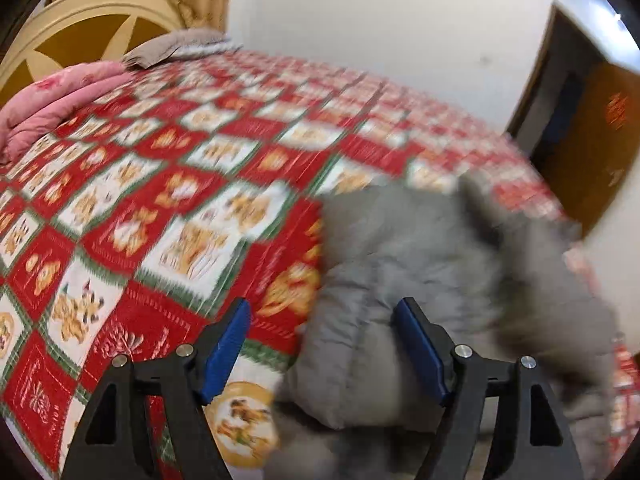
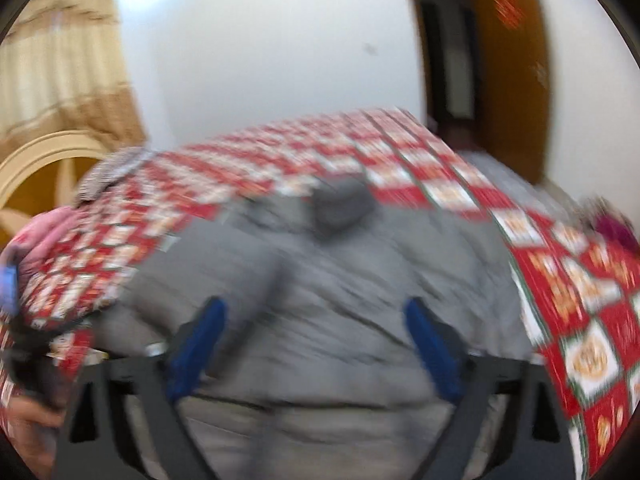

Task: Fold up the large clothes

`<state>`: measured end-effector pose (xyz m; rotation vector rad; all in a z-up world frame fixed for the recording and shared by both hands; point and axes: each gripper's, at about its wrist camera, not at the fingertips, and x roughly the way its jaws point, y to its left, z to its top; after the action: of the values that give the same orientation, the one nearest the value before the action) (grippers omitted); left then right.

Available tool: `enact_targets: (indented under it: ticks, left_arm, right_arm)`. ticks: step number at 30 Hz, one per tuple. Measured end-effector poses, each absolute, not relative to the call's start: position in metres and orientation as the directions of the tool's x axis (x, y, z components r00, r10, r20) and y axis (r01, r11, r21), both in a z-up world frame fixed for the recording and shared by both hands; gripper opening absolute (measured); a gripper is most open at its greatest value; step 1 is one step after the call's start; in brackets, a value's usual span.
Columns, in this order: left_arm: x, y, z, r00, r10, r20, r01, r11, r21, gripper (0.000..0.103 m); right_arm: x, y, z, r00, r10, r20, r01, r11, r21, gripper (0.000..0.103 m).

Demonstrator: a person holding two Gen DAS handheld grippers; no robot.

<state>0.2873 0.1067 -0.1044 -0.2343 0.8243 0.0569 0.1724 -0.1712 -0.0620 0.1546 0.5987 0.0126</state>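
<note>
A grey puffer jacket (image 1: pixel 420 264) lies bunched on the red patterned bedspread (image 1: pixel 168 184), at the right of the left wrist view. My left gripper (image 1: pixel 324 312) is open and empty, its blue pads (image 1: pixel 420 352) wide apart at the jacket's near left edge. In the right wrist view the jacket (image 2: pixel 328 280) fills the middle, blurred, with a darker hood or collar (image 2: pixel 340 204) at its far end. My right gripper (image 2: pixel 316 316) is open over the jacket's near part, holding nothing. The other hand-held gripper (image 2: pixel 16 320) shows at the far left.
The bedspread (image 2: pixel 580 320) covers a large bed. A pink quilt (image 1: pixel 52 100) and a grey pillow (image 1: pixel 176 46) lie by the cream headboard (image 1: pixel 80 28). A brown door (image 1: pixel 592 128) stands open beyond the bed's far corner. A white wall (image 1: pixel 360 12) is behind.
</note>
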Motion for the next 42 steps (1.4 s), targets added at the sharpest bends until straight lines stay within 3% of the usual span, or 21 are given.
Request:
enact_targets:
  ticks: [3, 7, 11, 12, 13, 16, 21, 25, 29, 33, 35, 36, 37, 39, 41, 42]
  left_arm:
    - [0.278, 0.118, -0.133, 0.677, -0.089, -0.73, -0.161, 0.951, -0.265, 0.076]
    - [0.269, 0.126, -0.132, 0.707, -0.14, -0.694, -0.141, 0.933, -0.332, 0.079]
    - [0.269, 0.128, -0.133, 0.713, -0.144, -0.686, -0.138, 0.931, -0.339, 0.08]
    - [0.27, 0.126, -0.132, 0.712, -0.138, -0.688, -0.138, 0.934, -0.329, 0.081]
    - [0.27, 0.123, -0.132, 0.711, -0.131, -0.691, -0.133, 0.94, -0.315, 0.082]
    - [0.275, 0.123, -0.135, 0.708, -0.126, -0.694, -0.131, 0.943, -0.305, 0.083]
    - [0.277, 0.122, -0.136, 0.707, -0.125, -0.696, -0.132, 0.944, -0.303, 0.083]
    - [0.277, 0.122, -0.136, 0.708, -0.129, -0.694, -0.132, 0.942, -0.309, 0.083]
    - [0.277, 0.122, -0.136, 0.708, -0.124, -0.695, -0.132, 0.944, -0.303, 0.083]
    - [0.277, 0.122, -0.136, 0.706, -0.119, -0.698, -0.133, 0.946, -0.296, 0.083]
    - [0.277, 0.122, -0.136, 0.706, -0.118, -0.698, -0.133, 0.946, -0.294, 0.083]
    - [0.277, 0.121, -0.136, 0.706, -0.118, -0.698, -0.134, 0.946, -0.295, 0.083]
    - [0.277, 0.121, -0.136, 0.706, -0.118, -0.698, -0.134, 0.946, -0.294, 0.083]
    - [0.277, 0.122, -0.136, 0.706, -0.117, -0.698, -0.134, 0.946, -0.294, 0.083]
    - [0.277, 0.122, -0.136, 0.706, -0.118, -0.698, -0.134, 0.946, -0.295, 0.083]
    - [0.277, 0.121, -0.136, 0.706, -0.117, -0.698, -0.134, 0.946, -0.294, 0.083]
  right_arm:
    - [0.183, -0.123, -0.05, 0.847, 0.09, -0.523, -0.076, 0.996, 0.049, 0.103]
    - [0.216, -0.054, -0.065, 0.81, 0.124, -0.573, -0.211, 0.974, -0.087, 0.103]
    - [0.252, -0.023, -0.1, 0.757, -0.014, -0.654, -0.202, 0.946, -0.254, 0.095]
    - [0.26, -0.024, -0.108, 0.731, -0.03, -0.682, -0.206, 0.943, -0.263, 0.076]
    - [0.263, -0.025, -0.11, 0.718, -0.042, -0.695, -0.202, 0.943, -0.265, 0.048]
    - [0.255, -0.055, -0.099, 0.73, -0.024, -0.683, -0.12, 0.979, -0.162, 0.023]
    - [0.223, -0.147, -0.09, 0.755, -0.043, -0.654, 0.099, 0.994, 0.05, 0.023]
    - [0.198, -0.213, -0.12, 0.673, -0.151, -0.724, 0.273, 0.961, 0.053, 0.047]
    - [0.162, -0.26, -0.121, 0.632, -0.262, -0.729, 0.45, 0.89, 0.071, 0.047]
    - [0.135, -0.254, -0.064, 0.782, -0.248, -0.572, 0.411, 0.895, 0.175, 0.048]
    - [0.137, -0.231, -0.034, 0.848, -0.218, -0.483, 0.324, 0.934, 0.148, 0.057]
    - [0.147, -0.215, -0.026, 0.861, -0.192, -0.471, 0.273, 0.956, 0.11, 0.068]
    - [0.158, -0.204, -0.024, 0.858, -0.172, -0.484, 0.232, 0.971, 0.065, 0.072]
    - [0.175, -0.189, -0.033, 0.831, -0.155, -0.535, 0.187, 0.982, 0.006, 0.07]
    - [0.187, -0.187, -0.056, 0.788, -0.134, -0.601, 0.177, 0.984, 0.013, 0.058]
    - [0.192, -0.191, -0.072, 0.752, -0.114, -0.649, 0.18, 0.983, 0.036, 0.045]
